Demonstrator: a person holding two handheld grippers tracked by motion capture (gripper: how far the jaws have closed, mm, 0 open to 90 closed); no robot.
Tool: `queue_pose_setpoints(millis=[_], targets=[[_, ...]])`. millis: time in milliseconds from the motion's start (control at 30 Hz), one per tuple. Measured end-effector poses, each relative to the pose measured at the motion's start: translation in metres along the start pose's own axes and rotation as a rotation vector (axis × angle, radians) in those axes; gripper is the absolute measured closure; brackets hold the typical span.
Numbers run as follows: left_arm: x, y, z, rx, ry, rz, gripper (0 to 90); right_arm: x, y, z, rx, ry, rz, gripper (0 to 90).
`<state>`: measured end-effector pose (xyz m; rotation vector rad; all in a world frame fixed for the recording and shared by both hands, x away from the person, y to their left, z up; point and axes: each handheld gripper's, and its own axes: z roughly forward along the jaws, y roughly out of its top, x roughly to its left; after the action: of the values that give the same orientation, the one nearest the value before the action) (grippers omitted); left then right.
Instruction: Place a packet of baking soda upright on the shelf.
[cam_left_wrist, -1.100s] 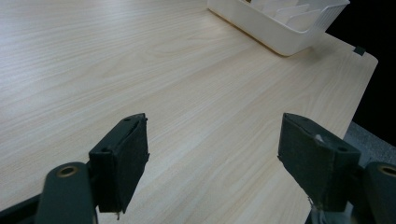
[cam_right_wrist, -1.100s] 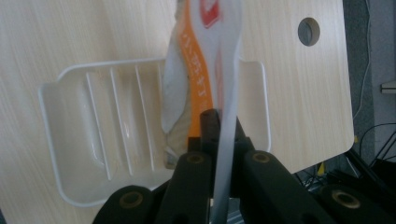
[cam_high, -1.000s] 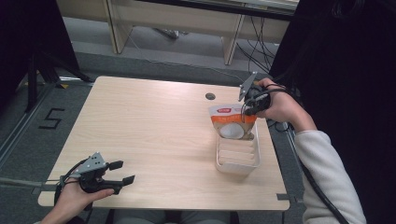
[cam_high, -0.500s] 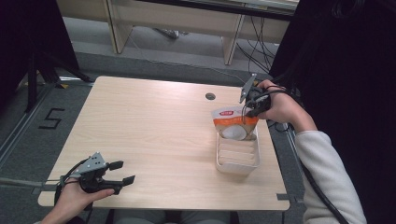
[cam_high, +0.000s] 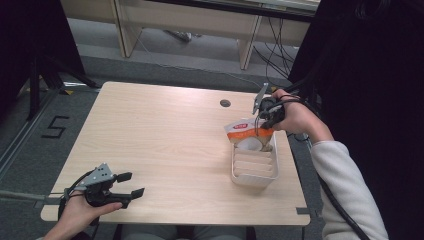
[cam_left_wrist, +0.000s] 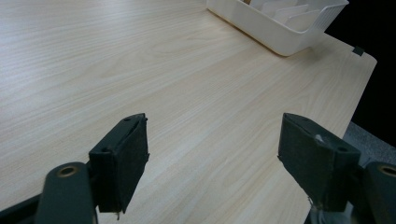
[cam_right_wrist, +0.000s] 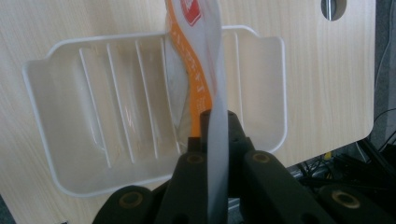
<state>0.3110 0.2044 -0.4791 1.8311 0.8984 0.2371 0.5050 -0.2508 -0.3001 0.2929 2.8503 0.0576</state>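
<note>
An orange-and-white pouch (cam_high: 248, 136) hangs upright with its lower end inside the far end of a white ribbed tray (cam_high: 254, 166). My right gripper (cam_high: 264, 126) is shut on the pouch's top edge; in the right gripper view the pouch (cam_right_wrist: 196, 60) runs down between the closed jaws into the tray (cam_right_wrist: 70, 116). My left gripper (cam_high: 131, 184) rests near the table's front left corner, open and holding nothing. In the left gripper view its fingers (cam_left_wrist: 122, 158) stand wide apart over bare wood, the tray (cam_left_wrist: 280, 21) far ahead.
The light wood table (cam_high: 165, 135) has a round cable hole (cam_high: 225, 103) near its far edge, behind the tray. The table's right edge runs close beside the tray. Cables and desk legs lie on the floor beyond.
My right gripper has lowered the pouch a little deeper into the tray's far end. My left gripper has stayed where it was.
</note>
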Motion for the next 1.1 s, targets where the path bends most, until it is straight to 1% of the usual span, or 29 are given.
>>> queue_pose_setpoints(millis=[33,67,167,200,300,333,433,500,533,600,633,700,767,800,833,967,1000,1067,1100], targets=[[0.0,0.0,0.0,0.0,0.0,0.001,23.7,0.0,0.0,0.001,0.003,-0.005,0.0,90.0],[0.0,0.0,0.0,0.0,0.0,0.001,23.6,0.001,0.0,0.004,0.005,-0.006,0.01,90.0],[0.0,0.0,0.0,0.0,0.001,-0.001,23.6,0.001,0.0,0.01,0.003,0.006,0.005,90.0],[0.0,0.0,0.0,0.0,0.001,0.0,23.6,0.001,0.0,0.011,0.006,0.007,0.015,90.0],[0.0,0.0,0.0,0.001,0.001,0.001,23.6,0.001,-0.001,0.014,0.002,0.008,0.008,90.0],[0.0,0.0,0.0,0.0,0.0,0.002,23.6,0.001,-0.002,0.014,0.003,0.013,0.024,90.0],[0.0,0.0,0.0,0.0,-0.001,0.002,23.6,0.001,-0.004,0.015,-0.002,0.005,0.027,90.0],[0.0,0.0,0.001,0.002,-0.003,0.002,23.6,0.001,-0.004,0.016,-0.001,0.009,0.018,90.0],[0.0,0.0,0.001,0.001,-0.002,0.003,23.6,0.0,-0.005,0.016,-0.007,0.007,-0.002,90.0],[0.0,0.0,0.001,0.002,-0.001,0.003,23.6,0.0,-0.004,0.017,-0.002,0.011,0.015,90.0],[0.0,0.0,0.001,0.001,-0.003,0.002,23.6,0.001,-0.004,0.016,0.007,0.012,0.035,90.0],[0.0,0.0,0.001,0.001,-0.004,0.0,23.6,0.001,-0.004,0.017,0.008,0.016,0.035,90.0],[0.0,0.0,0.001,0.002,-0.004,0.001,23.6,0.001,-0.005,0.018,0.016,0.009,0.039,90.0],[0.0,0.0,0.001,0.001,-0.004,0.0,23.6,0.0,-0.006,0.019,0.015,0.02,0.032,90.0],[0.0,0.0,0.001,0.001,-0.004,-0.001,23.6,0.0,-0.006,0.019,0.015,0.02,0.032,90.0],[0.0,0.0,0.001,0.003,-0.002,0.004,23.6,0.001,-0.007,0.019,0.022,0.023,0.045,90.0],[0.0,0.0,0.001,0.002,-0.001,0.003,23.6,-0.001,-0.008,0.02,0.015,0.017,0.026,90.0],[0.0,0.0,0.001,0.002,-0.001,0.003,23.6,0.0,-0.008,0.021,0.019,0.017,0.034,90.0],[0.0,0.0,0.001,0.002,0.0,0.003,23.6,-0.001,-0.008,0.021,0.02,0.01,0.028,90.0]])
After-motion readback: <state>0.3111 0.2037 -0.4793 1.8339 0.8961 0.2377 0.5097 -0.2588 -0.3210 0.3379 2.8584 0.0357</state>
